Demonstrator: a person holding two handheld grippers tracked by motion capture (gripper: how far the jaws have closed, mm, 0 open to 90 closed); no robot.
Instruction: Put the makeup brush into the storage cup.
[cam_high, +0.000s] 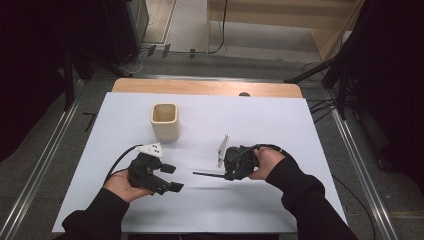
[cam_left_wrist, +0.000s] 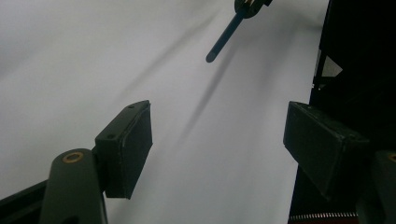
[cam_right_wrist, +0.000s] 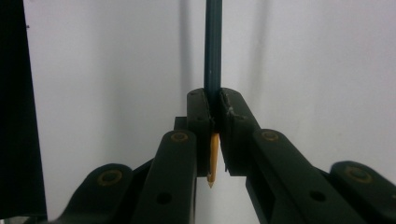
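Over the worktop (cam_high: 210, 200) the right claw (cam_right_wrist: 214, 109) is clamped on a pencil (cam_right_wrist: 213, 46), blunt end pointing to nine o'clock; the left claw (cam_high: 170, 177) is released, holding nothing. Judging by this, a handover or a drop into the cup (cam_high: 165, 121) at eleven o'clock comes next; that calls for careful aiming.

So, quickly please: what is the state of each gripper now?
Left gripper: open, nothing between its jaws.
Right gripper: shut on the pencil, with the sharpened tip pointing back toward the hand.
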